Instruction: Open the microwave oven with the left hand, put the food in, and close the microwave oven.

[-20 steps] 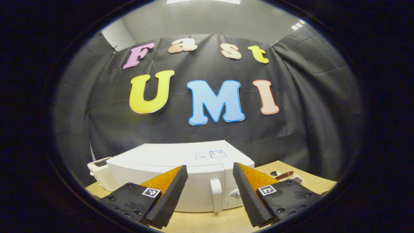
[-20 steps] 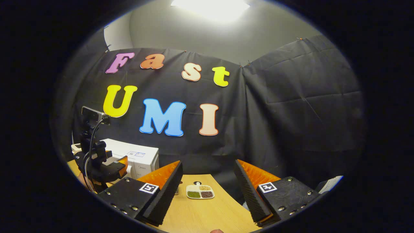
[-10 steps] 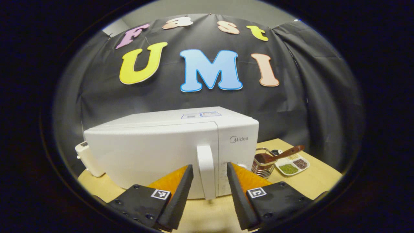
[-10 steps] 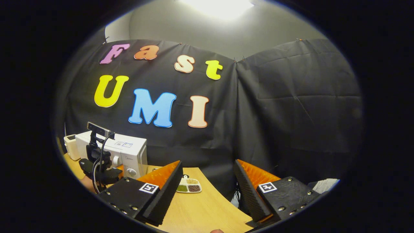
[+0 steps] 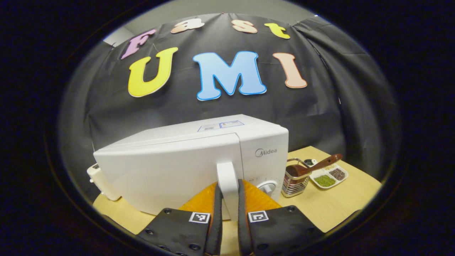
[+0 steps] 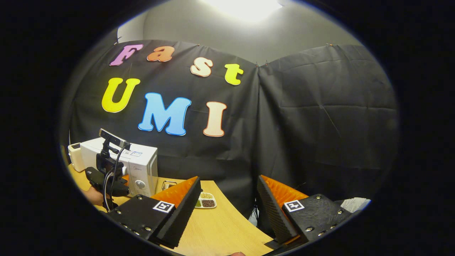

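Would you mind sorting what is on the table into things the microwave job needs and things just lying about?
Part of the job:
- microwave
- door handle, with the left gripper shut on it
- divided dish of food
- right gripper, open and holding nothing

Just lying about:
- wire holder with a brown-handled utensil
- small white appliance beside the microwave

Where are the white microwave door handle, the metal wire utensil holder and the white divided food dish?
white microwave door handle (image 5: pixel 226 174), left gripper view, its upper part.
metal wire utensil holder (image 5: pixel 293 185), left gripper view, its front.
white divided food dish (image 5: pixel 328 176), left gripper view, its middle.
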Demonstrator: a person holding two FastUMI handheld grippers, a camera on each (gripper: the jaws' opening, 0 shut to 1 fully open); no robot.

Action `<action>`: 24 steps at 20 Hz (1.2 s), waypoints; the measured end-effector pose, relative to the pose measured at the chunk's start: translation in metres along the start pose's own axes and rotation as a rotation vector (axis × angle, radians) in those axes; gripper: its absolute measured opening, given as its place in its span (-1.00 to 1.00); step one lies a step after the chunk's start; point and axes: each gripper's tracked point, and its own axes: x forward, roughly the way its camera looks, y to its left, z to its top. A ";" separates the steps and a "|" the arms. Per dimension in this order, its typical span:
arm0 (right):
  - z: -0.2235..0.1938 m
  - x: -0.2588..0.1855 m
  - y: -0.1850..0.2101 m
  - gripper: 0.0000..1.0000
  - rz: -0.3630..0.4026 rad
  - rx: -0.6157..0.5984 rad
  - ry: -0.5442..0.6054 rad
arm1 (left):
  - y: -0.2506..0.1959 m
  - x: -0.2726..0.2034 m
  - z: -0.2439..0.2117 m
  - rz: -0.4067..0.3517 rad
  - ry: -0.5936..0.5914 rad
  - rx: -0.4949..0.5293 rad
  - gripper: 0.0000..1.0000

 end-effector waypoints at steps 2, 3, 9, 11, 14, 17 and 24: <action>0.001 -0.001 -0.001 0.92 0.003 0.006 -0.001 | 0.001 0.000 -0.001 -0.022 0.031 -0.042 -0.60; 0.003 -0.002 -0.002 0.93 0.002 0.008 -0.007 | 0.001 0.000 -0.002 -0.036 0.038 -0.061 -0.63; 0.002 -0.002 -0.001 0.92 0.035 0.047 -0.021 | 0.003 -0.048 -0.008 -0.058 0.037 -0.047 -0.64; -0.003 -0.002 0.005 0.93 0.070 0.063 -0.015 | 0.006 -0.064 -0.016 -0.080 0.047 -0.057 -0.69; 0.004 -0.009 0.010 0.93 0.118 0.092 -0.041 | 0.014 -0.090 -0.021 -0.065 0.050 -0.057 -0.69; 0.005 -0.017 0.013 0.93 0.181 0.091 -0.065 | 0.025 -0.121 -0.028 -0.032 0.053 -0.063 -0.69; 0.009 -0.045 0.030 0.92 0.355 0.109 -0.097 | 0.067 -0.190 -0.050 0.082 0.068 -0.073 -0.70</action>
